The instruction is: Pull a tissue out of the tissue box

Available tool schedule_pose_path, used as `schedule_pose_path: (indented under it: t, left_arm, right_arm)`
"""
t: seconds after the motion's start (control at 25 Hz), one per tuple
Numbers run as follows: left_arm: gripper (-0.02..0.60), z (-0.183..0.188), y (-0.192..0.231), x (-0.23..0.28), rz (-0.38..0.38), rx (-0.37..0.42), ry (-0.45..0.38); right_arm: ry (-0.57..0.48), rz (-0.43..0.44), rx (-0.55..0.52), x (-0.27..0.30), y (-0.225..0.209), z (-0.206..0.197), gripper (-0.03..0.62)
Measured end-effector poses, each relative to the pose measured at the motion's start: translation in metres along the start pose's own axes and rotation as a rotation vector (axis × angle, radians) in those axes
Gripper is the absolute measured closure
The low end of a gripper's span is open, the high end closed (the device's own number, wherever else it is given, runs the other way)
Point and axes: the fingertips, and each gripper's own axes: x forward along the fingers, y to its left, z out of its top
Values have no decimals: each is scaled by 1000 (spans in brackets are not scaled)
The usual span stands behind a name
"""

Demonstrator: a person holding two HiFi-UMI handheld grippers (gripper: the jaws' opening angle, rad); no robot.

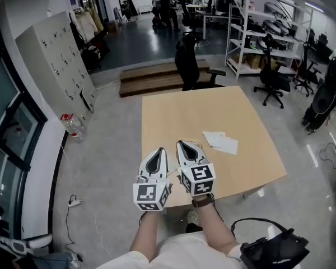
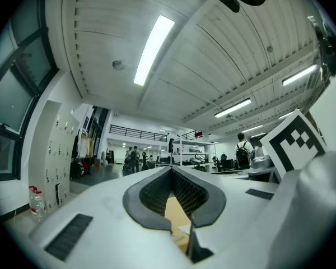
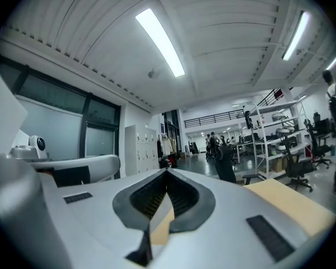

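No tissue box shows in any view. Two flat white tissue sheets (image 1: 220, 142) lie on the light wooden table (image 1: 173, 114), right of its middle. My left gripper (image 1: 161, 150) and right gripper (image 1: 181, 143) are held side by side over the table's near edge, pointing toward the far side. The tissue sheets lie ahead and to the right of them. In the left gripper view the left gripper (image 2: 171, 168) has its jaws closed tip to tip with nothing between them. In the right gripper view the right gripper (image 3: 168, 171) is shut and empty too.
A black office chair (image 1: 190, 63) stands at the table's far edge, with a low wooden platform (image 1: 157, 78) behind it. Grey lockers (image 1: 59, 66) and water bottles (image 1: 73, 125) line the left wall. Shelving (image 1: 257, 38) and more chairs stand at the right. A black bag (image 1: 274, 251) lies by my feet.
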Motion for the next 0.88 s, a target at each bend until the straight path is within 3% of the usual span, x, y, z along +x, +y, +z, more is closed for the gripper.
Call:
schedule_pose_path:
  t: [0.32, 0.56, 0.88]
  left_arm:
    - [581, -25, 23, 89, 39, 5, 48]
    - [581, -36, 36, 126, 178, 111, 55]
    - [581, -97, 66, 180, 108, 46, 200]
  right_arm:
    - [36, 49, 9, 76, -48, -2, 591]
    - [11, 32, 77, 106, -92, -6, 591]
    - [168, -40, 82, 153, -132, -76, 591]
